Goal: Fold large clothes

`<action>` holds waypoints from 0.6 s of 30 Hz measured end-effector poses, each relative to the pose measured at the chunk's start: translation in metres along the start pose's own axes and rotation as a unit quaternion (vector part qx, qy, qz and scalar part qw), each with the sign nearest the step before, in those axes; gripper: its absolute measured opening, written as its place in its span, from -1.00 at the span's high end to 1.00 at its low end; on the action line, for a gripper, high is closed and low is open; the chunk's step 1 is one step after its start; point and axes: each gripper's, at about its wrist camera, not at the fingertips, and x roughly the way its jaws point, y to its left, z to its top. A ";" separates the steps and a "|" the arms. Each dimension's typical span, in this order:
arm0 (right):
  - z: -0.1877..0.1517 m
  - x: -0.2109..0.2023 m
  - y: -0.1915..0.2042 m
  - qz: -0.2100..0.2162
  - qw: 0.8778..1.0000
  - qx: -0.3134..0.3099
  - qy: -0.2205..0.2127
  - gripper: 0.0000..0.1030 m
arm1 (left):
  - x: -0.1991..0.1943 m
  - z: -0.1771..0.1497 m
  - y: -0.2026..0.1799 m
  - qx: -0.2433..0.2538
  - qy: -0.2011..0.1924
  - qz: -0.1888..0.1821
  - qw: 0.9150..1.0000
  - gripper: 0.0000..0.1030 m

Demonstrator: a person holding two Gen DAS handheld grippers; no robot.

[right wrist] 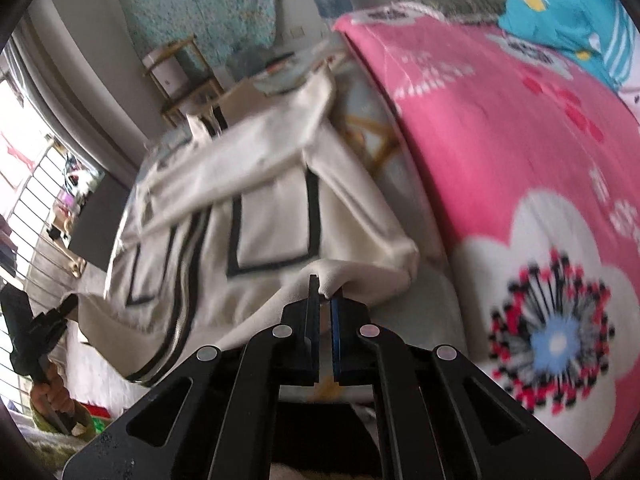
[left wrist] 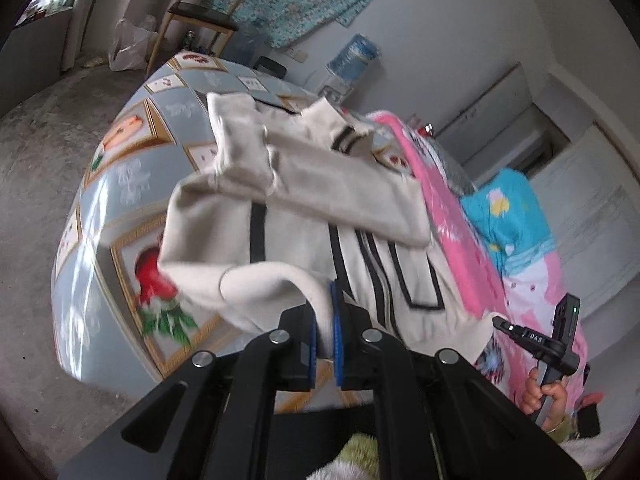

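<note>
Your left gripper [left wrist: 326, 320] is clamped on a fold of the cream knit jacket with black stripe trim [left wrist: 280, 200], the cloth pinched between its blue pads at the lower centre of the left wrist view. Your right gripper [right wrist: 325, 300] is likewise pressed together on a bunched edge of the same jacket [right wrist: 248, 208], lower centre of the right wrist view. The jacket lies spread across the worktop covered in a grey-blue cloth printed with framed fruit [left wrist: 120, 184], one sleeve folded across its body, its near edge lifted at both pinch points. A pink floral blanket [right wrist: 500, 152] lies just beside the jacket at the right of both views. Both frames are motion-blurred.
</note>
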 end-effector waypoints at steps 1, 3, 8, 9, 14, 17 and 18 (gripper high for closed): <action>0.008 0.002 0.002 0.002 1.000 -0.002 -0.005 0.91 | 0.002 0.007 0.003 -0.007 -0.004 -0.001 1.000 0.89; 0.023 0.008 0.005 0.007 1.000 -0.006 -0.014 0.91 | 0.006 0.019 0.011 -0.022 -0.007 -0.004 1.000 0.89; 0.069 0.038 0.011 0.021 0.999 -0.002 -0.030 0.91 | 0.027 0.047 0.033 -0.062 -0.006 -0.001 0.998 0.89; 0.075 0.043 0.012 0.022 0.999 -0.001 -0.031 0.91 | 0.034 0.053 0.039 -0.075 -0.002 -0.001 0.997 0.89; 0.105 0.098 0.003 0.033 0.999 0.023 -0.013 0.91 | 0.066 0.070 0.064 -0.118 0.017 0.011 0.993 0.88; 0.110 0.131 -0.004 0.035 0.999 0.041 0.009 0.90 | 0.085 0.072 0.069 -0.115 0.031 0.040 0.992 0.84; 0.111 0.137 -0.006 0.034 0.998 0.043 0.012 0.89 | 0.088 0.072 0.069 -0.115 0.032 0.045 0.992 0.83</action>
